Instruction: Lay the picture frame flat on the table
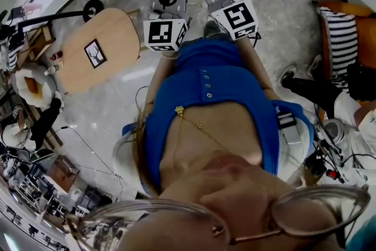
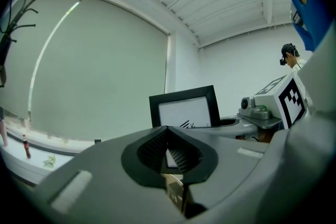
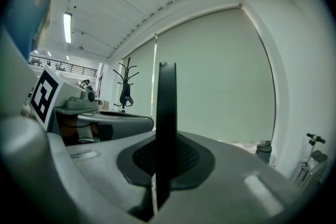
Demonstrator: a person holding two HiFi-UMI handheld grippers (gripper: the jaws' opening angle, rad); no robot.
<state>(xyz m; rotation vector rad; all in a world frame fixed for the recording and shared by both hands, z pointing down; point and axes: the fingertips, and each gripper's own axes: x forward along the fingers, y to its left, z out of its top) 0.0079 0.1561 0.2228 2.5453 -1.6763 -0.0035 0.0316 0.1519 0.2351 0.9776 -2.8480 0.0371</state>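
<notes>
Evidently, the picture frame (image 3: 166, 97) was pinched upright, edge-on, by the right gripper (image 3: 166, 152), probably for carrying to the wooden table (image 1: 117, 26), well apart. The left gripper (image 2: 169, 136) was held beside it, jaws pressed together on nothing.

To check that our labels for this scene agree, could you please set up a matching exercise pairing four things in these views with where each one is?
Things:
1 picture frame
2 striped cushion
3 coat rack
4 wooden table

Places or states:
a on the orange chair
b under a small framed drawing lying flat
c clamped upright in the right tool
d in front of the window blind

Pairs: 1-c, 2-a, 3-d, 4-b
</notes>
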